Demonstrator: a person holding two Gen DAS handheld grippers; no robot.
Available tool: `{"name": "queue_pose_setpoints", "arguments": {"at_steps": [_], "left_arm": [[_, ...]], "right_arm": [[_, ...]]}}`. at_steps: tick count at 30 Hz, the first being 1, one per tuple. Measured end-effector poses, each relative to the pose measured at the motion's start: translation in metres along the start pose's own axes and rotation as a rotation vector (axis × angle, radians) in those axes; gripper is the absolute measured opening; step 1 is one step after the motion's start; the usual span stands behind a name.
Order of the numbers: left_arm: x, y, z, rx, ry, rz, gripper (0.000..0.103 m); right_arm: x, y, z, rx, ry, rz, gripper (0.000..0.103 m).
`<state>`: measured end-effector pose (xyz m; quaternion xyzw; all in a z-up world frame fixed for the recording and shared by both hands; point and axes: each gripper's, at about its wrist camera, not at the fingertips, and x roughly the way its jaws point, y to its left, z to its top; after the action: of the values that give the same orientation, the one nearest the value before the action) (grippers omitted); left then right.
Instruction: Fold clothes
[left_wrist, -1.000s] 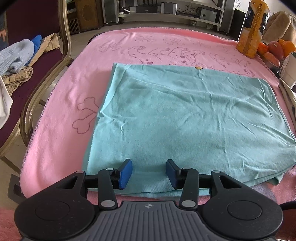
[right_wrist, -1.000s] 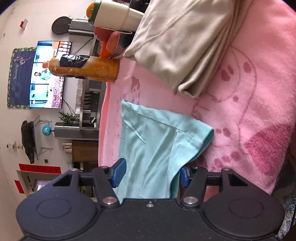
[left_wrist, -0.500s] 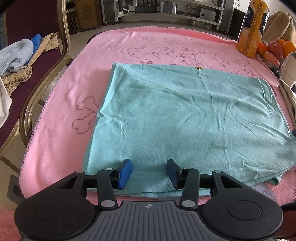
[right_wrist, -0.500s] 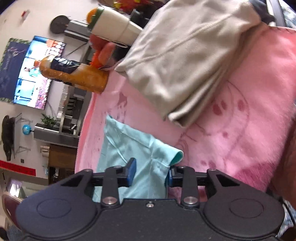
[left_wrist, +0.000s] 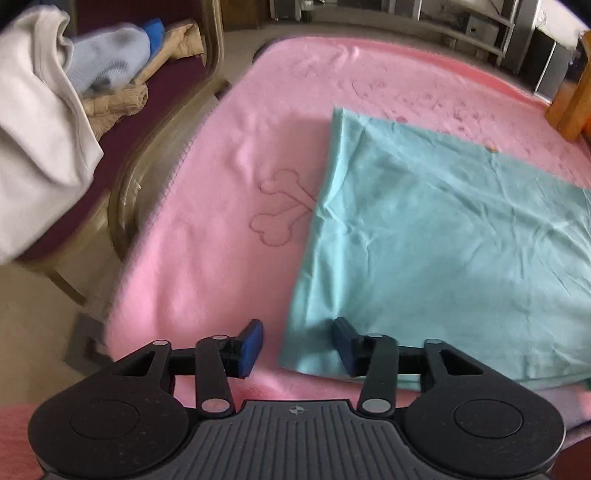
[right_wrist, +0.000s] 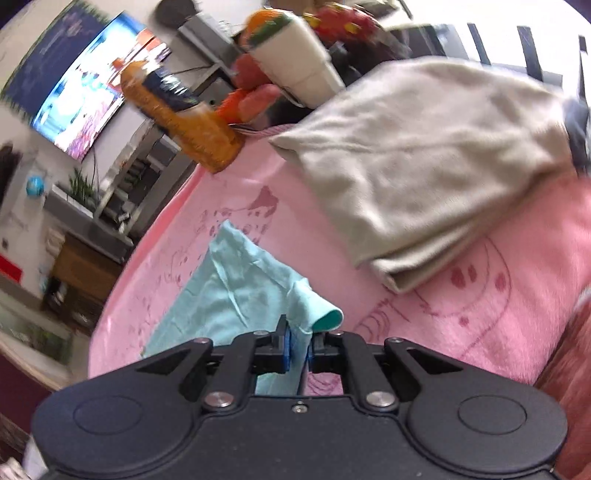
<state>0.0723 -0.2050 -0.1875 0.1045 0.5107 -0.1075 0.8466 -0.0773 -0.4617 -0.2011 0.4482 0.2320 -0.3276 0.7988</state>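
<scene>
A teal garment lies flat on the pink blanket that covers the table. My left gripper is open just above the garment's near left corner: one pad hangs over the cloth, the other over bare blanket. In the right wrist view my right gripper is shut on the teal garment's sleeve edge, and the cloth rises off the blanket between the blue pads. The sleeve cuff curls out beside the right pad.
A folded beige garment lies on the blanket past the right gripper. An orange juice bottle, fruit and a white cup stand at the table's far edge. A chair heaped with clothes stands left of the table.
My right gripper has closed on the teal sleeve, rolled and lifted it. My left gripper has slid left from the middle of the garment's near edge to its left corner.
</scene>
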Motion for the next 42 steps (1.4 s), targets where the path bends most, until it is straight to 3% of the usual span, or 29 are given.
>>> {"name": "queue_pose_setpoints", "arguments": {"at_steps": [5, 8, 11, 14, 19, 22, 25, 30, 32, 35, 38, 42], "left_arm": [[-0.01, 0.0, 0.007, 0.065, 0.042, -0.055, 0.043], [-0.033, 0.016, 0.008, 0.097, 0.005, -0.175, 0.047], [-0.051, 0.043, 0.005, 0.05, -0.062, -0.245, 0.048], [-0.069, 0.07, 0.002, 0.0, -0.13, -0.312, 0.048], [-0.081, 0.11, -0.002, -0.129, -0.249, -0.286, 0.049], [-0.069, 0.128, -0.004, -0.251, -0.213, -0.345, 0.048], [-0.065, 0.126, -0.001, -0.261, -0.193, -0.35, 0.047], [-0.061, 0.117, 0.004, -0.242, -0.189, -0.363, 0.047], [-0.061, 0.118, 0.003, -0.249, -0.19, -0.368, 0.047], [-0.062, 0.122, 0.0, -0.259, -0.19, -0.366, 0.047], [-0.061, 0.124, -0.001, -0.274, -0.192, -0.365, 0.047], [-0.061, 0.125, -0.002, -0.279, -0.191, -0.36, 0.047]], "right_arm": [[-0.011, 0.031, 0.0, -0.165, -0.02, -0.043, 0.007], [-0.022, 0.061, -0.002, -0.274, -0.064, -0.022, 0.007], [-0.028, 0.102, -0.016, -0.422, -0.095, 0.051, 0.007], [-0.032, 0.145, -0.045, -0.598, -0.118, 0.13, 0.007], [-0.033, 0.211, -0.119, -0.908, -0.1, 0.325, 0.007], [-0.02, 0.235, -0.168, -1.104, -0.024, 0.403, 0.007], [0.0, 0.244, -0.201, -1.188, 0.106, 0.396, 0.007], [0.014, 0.24, -0.207, -1.106, 0.242, 0.388, 0.007], [0.018, 0.237, -0.192, -0.978, 0.321, 0.425, 0.007], [0.026, 0.225, -0.159, -0.687, 0.424, 0.522, 0.007], [0.021, 0.22, -0.143, -0.562, 0.417, 0.578, 0.007], [-0.002, 0.221, -0.138, -0.587, 0.328, 0.629, 0.007]]}}
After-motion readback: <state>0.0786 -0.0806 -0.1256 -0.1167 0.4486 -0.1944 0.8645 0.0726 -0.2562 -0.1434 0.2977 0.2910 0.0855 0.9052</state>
